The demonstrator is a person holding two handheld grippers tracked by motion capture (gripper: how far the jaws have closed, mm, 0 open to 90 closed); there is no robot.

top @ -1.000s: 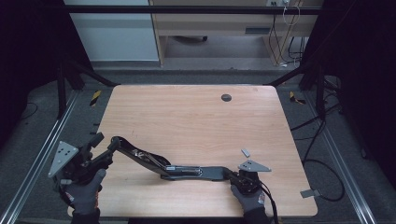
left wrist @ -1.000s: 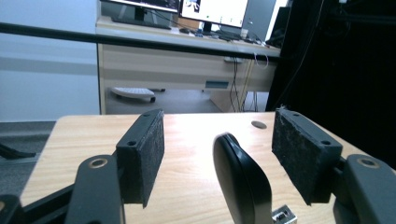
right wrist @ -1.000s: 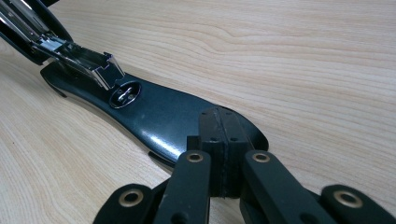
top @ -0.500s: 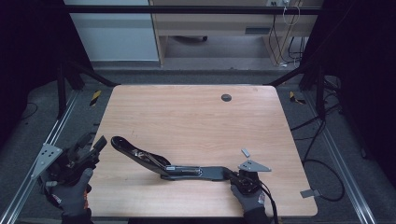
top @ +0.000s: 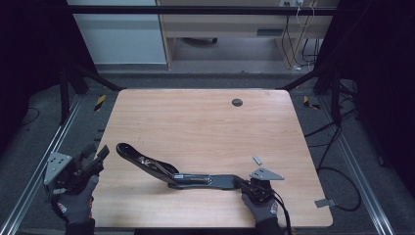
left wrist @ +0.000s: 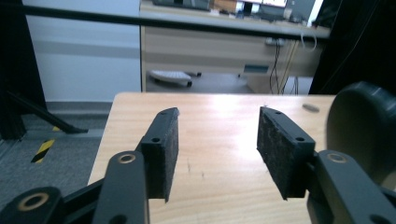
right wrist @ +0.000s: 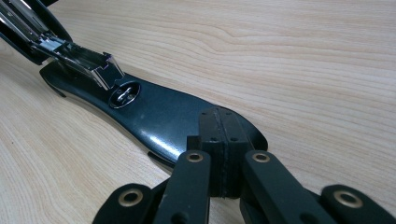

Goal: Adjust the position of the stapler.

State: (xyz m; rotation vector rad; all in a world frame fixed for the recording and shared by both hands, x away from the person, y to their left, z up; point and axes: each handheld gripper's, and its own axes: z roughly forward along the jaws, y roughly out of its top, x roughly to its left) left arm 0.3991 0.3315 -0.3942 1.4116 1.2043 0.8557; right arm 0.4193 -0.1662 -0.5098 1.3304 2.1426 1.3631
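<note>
A long black stapler (top: 178, 175), swung fully open so that its base and its top arm lay almost in one line, was stretched across the near part of the wooden table (top: 205, 122). Its base end was pressed down under the right gripper (top: 256, 187), whose jaws were clenched together with nothing between them, their tips resting on the glossy base plate (right wrist: 163, 116) just short of the metal staple channel (right wrist: 88, 60). The left gripper (top: 96, 156) had been drawn back off the raised head end over the last second, to the table's left edge, and its jaws had just been closing part-way on empty air; its pads (left wrist: 163, 149) were seen apart with only tabletop between them. The top arm therefore appeared released, so a fresh grip seemed needed before it could be folded shut.
</note>
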